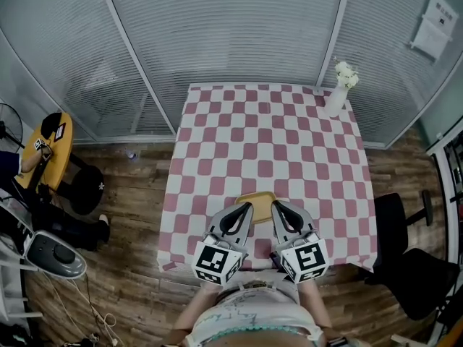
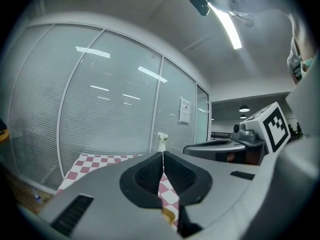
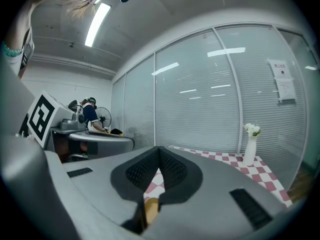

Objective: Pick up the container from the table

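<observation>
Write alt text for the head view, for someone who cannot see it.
Seen from above, a person holds the left gripper and right gripper side by side, jaws shut, tips at a yellow container near the front edge of a checked table. A white vase of flowers stands at its far right corner.

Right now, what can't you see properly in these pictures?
- Yellow container: in the head view the left tongs and right tongs cover its near part; whether anything lies inside doesn't show.
- Same container, both gripper views: only a sliver below the shut tongs.
- Paper notice on the glass wall: print too small to read in every view.
</observation>
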